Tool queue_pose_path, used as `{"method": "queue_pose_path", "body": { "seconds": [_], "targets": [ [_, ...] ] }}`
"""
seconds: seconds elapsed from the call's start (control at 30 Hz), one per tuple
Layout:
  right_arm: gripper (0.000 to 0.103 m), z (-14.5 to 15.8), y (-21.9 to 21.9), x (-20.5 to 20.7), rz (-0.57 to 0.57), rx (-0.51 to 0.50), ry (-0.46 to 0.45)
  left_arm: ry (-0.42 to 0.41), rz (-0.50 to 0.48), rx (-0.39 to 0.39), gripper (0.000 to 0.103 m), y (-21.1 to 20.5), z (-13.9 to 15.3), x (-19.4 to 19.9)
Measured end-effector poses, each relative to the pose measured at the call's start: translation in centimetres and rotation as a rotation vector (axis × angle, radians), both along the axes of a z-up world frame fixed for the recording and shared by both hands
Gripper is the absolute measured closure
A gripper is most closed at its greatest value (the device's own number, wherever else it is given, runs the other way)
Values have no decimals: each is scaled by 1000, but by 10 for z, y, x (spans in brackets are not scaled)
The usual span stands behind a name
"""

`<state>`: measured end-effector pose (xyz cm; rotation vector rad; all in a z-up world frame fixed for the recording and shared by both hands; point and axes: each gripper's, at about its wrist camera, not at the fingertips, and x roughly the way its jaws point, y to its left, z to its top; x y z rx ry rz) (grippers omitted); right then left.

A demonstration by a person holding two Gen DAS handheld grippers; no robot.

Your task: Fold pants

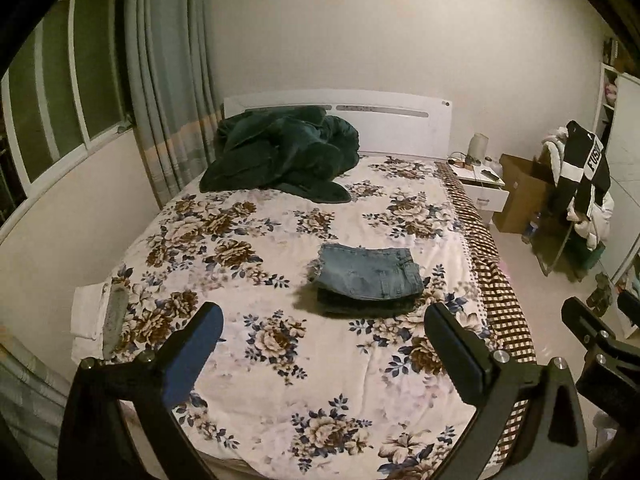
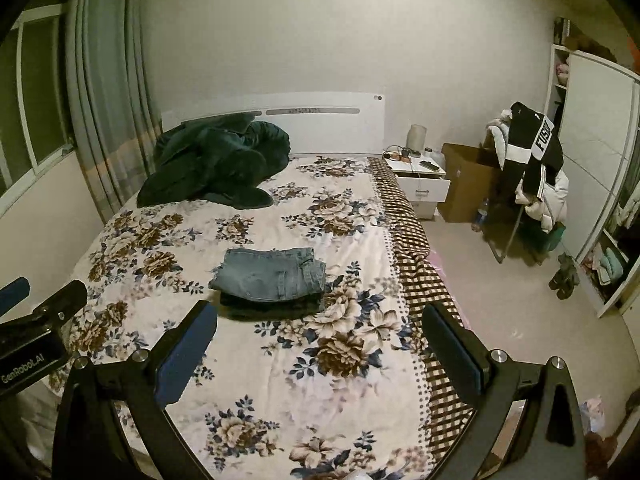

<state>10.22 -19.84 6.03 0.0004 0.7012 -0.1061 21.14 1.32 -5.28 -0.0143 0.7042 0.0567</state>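
A pair of blue denim pants (image 1: pixel 370 274) lies folded in a compact stack on the floral bedspread (image 1: pixel 280 360), right of the bed's middle; it also shows in the right wrist view (image 2: pixel 272 278). My left gripper (image 1: pixel 324 320) is open and empty, held above the near part of the bed, short of the pants. My right gripper (image 2: pixel 320 320) is open and empty, beside the left one and also short of the pants. The right gripper's fingers (image 1: pixel 592 328) show at the left view's right edge; the left gripper's fingers (image 2: pixel 48 300) show at the right view's left edge.
A dark green blanket (image 1: pixel 280 156) is heaped at the head of the bed by the white headboard (image 1: pixel 392 120). A white nightstand (image 2: pixel 420 176), a cardboard box (image 2: pixel 464 184), a chair with clothes (image 2: pixel 532 168) and a wardrobe (image 2: pixel 592 160) stand right. A window and curtain (image 1: pixel 168 80) stand left.
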Motion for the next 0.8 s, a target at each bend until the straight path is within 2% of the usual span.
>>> {"method": "queue_pose_path", "body": {
  "seconds": [0.8],
  "targets": [
    [0,-2,6,11,35,32,8,-26,5,23,0,0,11,-6]
  ]
}}
